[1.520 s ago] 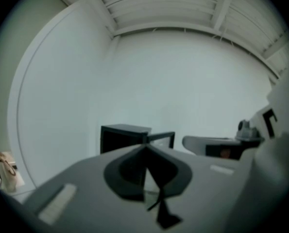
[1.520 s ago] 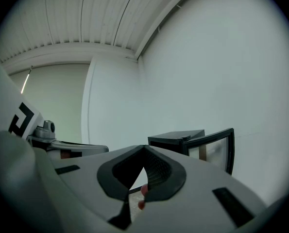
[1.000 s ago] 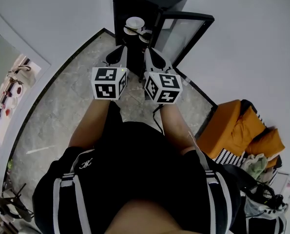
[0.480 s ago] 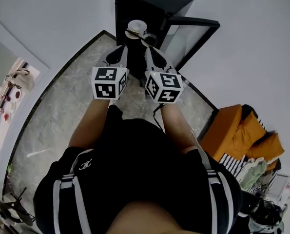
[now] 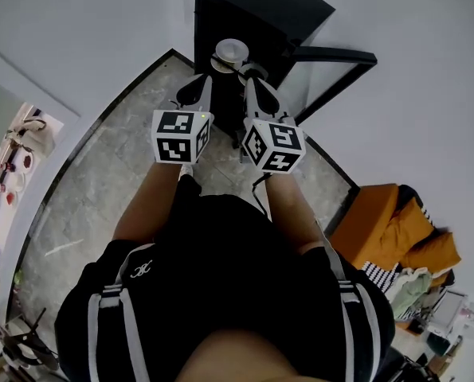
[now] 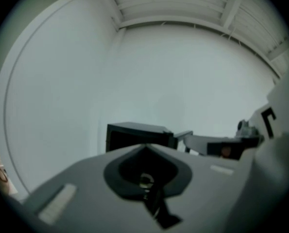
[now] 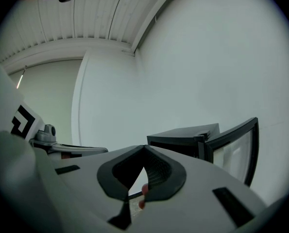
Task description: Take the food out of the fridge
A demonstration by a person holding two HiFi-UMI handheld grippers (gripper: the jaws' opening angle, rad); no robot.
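A small black fridge (image 5: 260,10) stands against the white wall, its glass door (image 5: 332,74) swung open to the right. In its open front I see a white dish (image 5: 231,50) and a second, darker dish (image 5: 255,72); what lies on them is too small to tell. Both grippers are held level side by side, pointing at the fridge and short of it. My left gripper (image 5: 203,82) is shut with nothing in it, and so is my right gripper (image 5: 248,84). The fridge (image 6: 134,132) shows past the left gripper (image 6: 145,147), and fridge (image 7: 183,140) and door (image 7: 236,152) past the right gripper (image 7: 144,147).
The marble floor (image 5: 109,173) has a black border along the wall. An orange cushion (image 5: 388,213) and piled cloth lie at the right. Small clutter sits at the far left (image 5: 13,157). The person's arms and black top fill the lower part of the head view.
The fridge has drawn nearer and looks larger, and its door now shows almost edge-on. Both grippers have gone forward together and stayed shut.
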